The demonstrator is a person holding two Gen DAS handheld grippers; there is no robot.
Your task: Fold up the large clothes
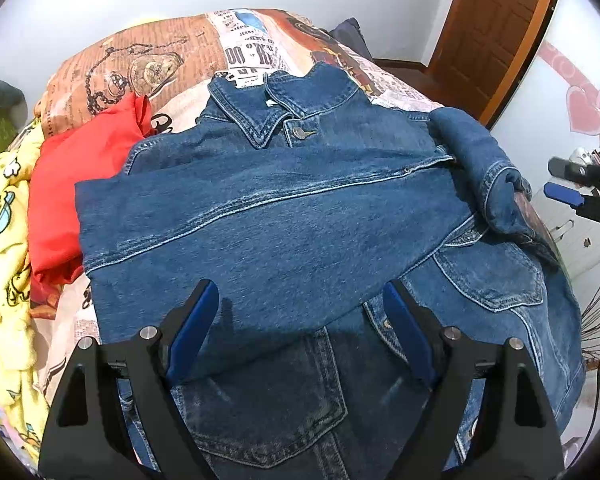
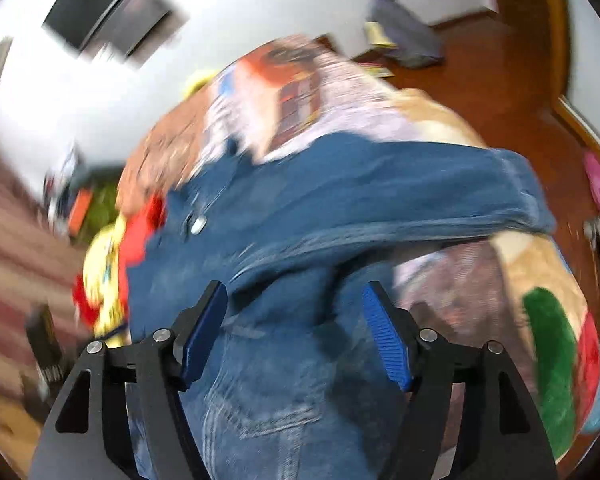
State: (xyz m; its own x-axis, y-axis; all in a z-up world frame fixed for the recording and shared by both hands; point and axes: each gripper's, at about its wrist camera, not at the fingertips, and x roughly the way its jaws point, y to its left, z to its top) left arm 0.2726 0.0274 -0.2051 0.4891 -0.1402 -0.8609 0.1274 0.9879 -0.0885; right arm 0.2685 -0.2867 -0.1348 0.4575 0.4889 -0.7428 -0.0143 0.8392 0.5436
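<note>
Denim jacket (image 1: 300,208) flat, collar toward wall.

Plain white walls (image 1: 80,12) enclose the room, with a brown panelled wooden door (image 1: 496,28) at the right and pink heart stickers (image 1: 584,112) beside it. The reddish-brown wooden floor (image 2: 496,92) shows beyond a bed under a newspaper-print bedspread (image 1: 160,68).

Bystanders around my work on the bed

Printed bedspread (image 1: 172,60), newspaper and pocket-watch pattern, under everything; red garment (image 1: 80,184) on it at left, yellow cartoon-print cloth (image 1: 4,240) bunched just left of that. White wall (image 1: 100,4) at far end; brown wooden door (image 1: 496,28) far right; pink heart decoration (image 1: 584,108) on right wall. Dark bundle (image 2: 404,36) on the wooden floor (image 2: 500,92), far right, blurred.
</note>
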